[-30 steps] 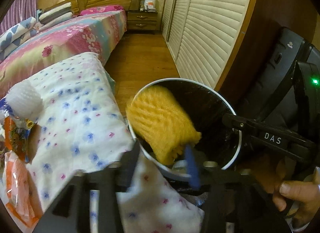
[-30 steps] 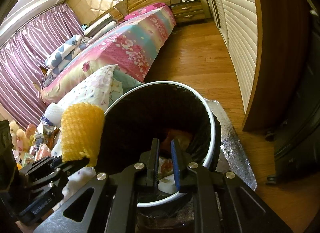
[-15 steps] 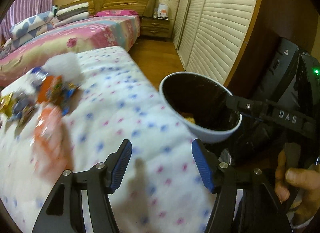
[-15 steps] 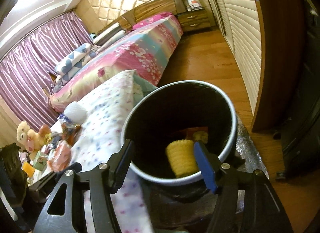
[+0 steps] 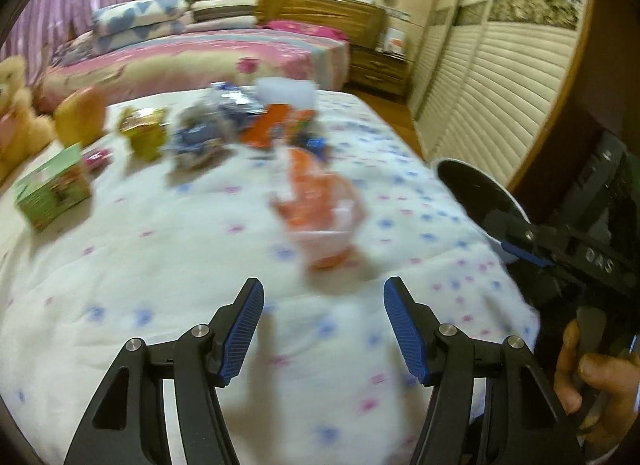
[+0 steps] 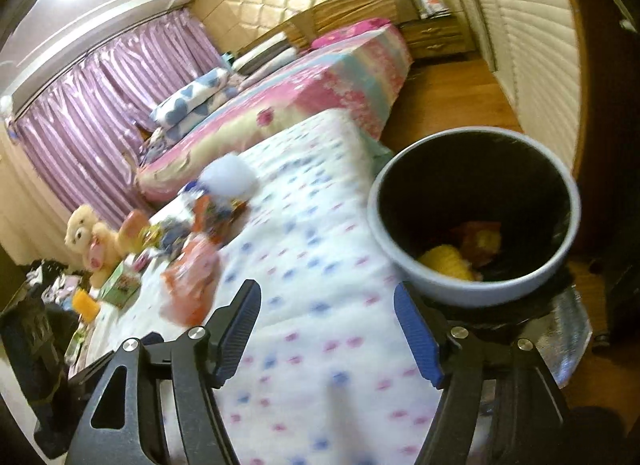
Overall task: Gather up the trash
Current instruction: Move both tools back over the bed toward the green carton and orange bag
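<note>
Hovering over quilt (image 5: 168,265) — left gripper (image 5: 323,329) empty; right gripper (image 6: 328,335) jaws opening, empty.

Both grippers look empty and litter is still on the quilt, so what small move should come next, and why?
Probably ease the left gripper forward to the orange wrapper: it lies nearest, just ahead of the open, empty jaws.

the letters "das" are showing in pale print on the black body of the right gripper (image 5: 520,255), seen at the right edge of the left wrist view. print on the green box (image 5: 52,189) and on the wrappers (image 5: 256,121) lying on the bed is blurring too much to read. nothing readable is showing in the right wrist view.
</note>
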The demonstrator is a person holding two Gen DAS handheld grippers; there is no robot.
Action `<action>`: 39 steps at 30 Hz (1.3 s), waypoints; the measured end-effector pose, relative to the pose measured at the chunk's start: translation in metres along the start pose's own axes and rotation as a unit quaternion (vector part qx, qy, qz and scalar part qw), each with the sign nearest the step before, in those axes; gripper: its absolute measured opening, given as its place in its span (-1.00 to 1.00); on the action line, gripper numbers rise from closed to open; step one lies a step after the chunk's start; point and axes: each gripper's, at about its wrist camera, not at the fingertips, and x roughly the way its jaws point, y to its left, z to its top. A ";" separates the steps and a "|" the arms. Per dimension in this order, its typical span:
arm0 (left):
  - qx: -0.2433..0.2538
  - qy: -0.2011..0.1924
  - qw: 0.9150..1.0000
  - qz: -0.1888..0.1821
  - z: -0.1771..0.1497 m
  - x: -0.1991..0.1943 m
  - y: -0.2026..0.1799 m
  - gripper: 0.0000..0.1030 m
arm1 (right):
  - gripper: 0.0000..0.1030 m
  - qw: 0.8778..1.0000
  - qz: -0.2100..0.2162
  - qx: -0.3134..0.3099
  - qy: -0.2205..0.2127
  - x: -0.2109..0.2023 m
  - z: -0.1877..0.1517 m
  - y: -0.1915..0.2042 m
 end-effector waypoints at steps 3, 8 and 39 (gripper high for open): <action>-0.018 -0.004 1.000 0.016 -0.005 -0.011 0.020 0.21 | 0.38 1.000 0.013 -0.017 0.010 0.008 -0.006 0.017; -0.042 -0.007 0.998 0.036 -0.013 -0.023 0.046 0.21 | 0.43 0.999 0.027 -0.040 0.022 0.018 -0.015 0.046; -0.058 0.010 0.989 0.137 0.030 -0.025 0.186 0.41 | 0.55 0.993 0.019 -0.098 0.068 0.080 -0.025 0.119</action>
